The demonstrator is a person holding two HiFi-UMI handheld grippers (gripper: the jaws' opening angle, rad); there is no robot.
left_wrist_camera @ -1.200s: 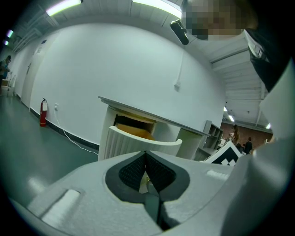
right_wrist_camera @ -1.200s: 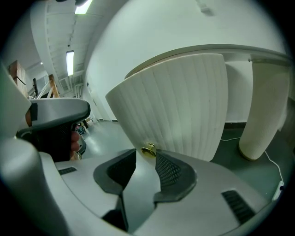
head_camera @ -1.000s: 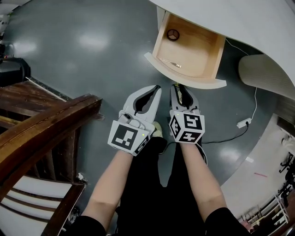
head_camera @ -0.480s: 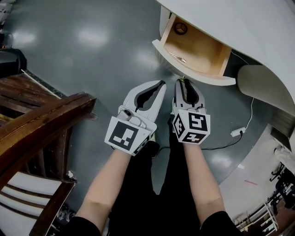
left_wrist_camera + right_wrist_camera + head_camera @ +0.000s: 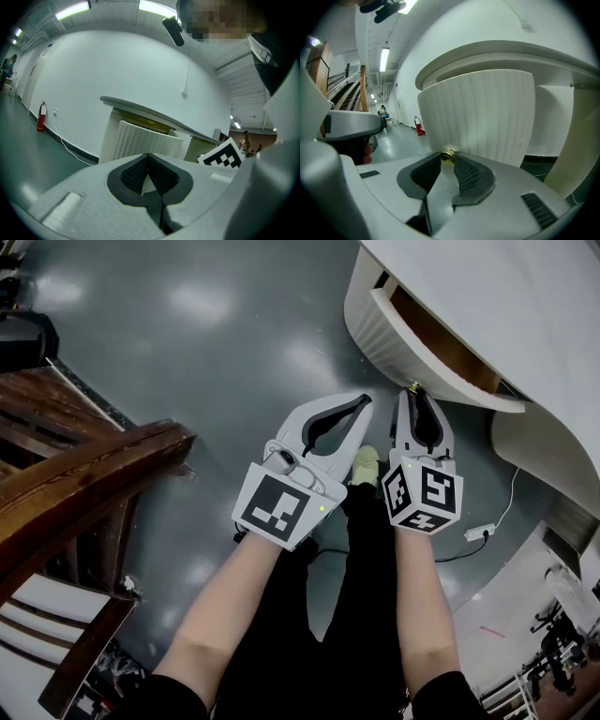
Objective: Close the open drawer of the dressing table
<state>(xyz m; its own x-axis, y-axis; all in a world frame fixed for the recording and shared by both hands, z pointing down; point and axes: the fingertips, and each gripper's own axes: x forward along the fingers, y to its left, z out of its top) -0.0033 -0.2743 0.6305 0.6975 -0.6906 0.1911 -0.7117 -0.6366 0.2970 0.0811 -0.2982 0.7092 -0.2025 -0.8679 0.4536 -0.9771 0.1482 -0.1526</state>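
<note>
The white dressing table point(image 5: 506, 296) fills the top right of the head view. Its fluted drawer front point(image 5: 433, 371) stands only slightly out, with a thin strip of the wooden inside showing. My right gripper point(image 5: 413, 392) has the small gold knob point(image 5: 412, 387) between its fingertips, and the jaws are closing on it. In the right gripper view the knob point(image 5: 448, 156) sits pinched at the tips against the fluted drawer front point(image 5: 483, 112). My left gripper point(image 5: 364, 401) hangs shut and empty just left of the right one, short of the drawer front point(image 5: 140, 138).
A dark wooden chair point(image 5: 75, 484) stands at the left. A white cable with a plug block point(image 5: 478, 531) lies on the grey floor at the right. The table's curved white leg panel point(image 5: 534, 446) is to the right of my grippers. My shoe point(image 5: 366, 465) is below them.
The drawer has slid inward from wide open to nearly flush. Both grippers have moved forward toward the table, the right one staying at the knob.
</note>
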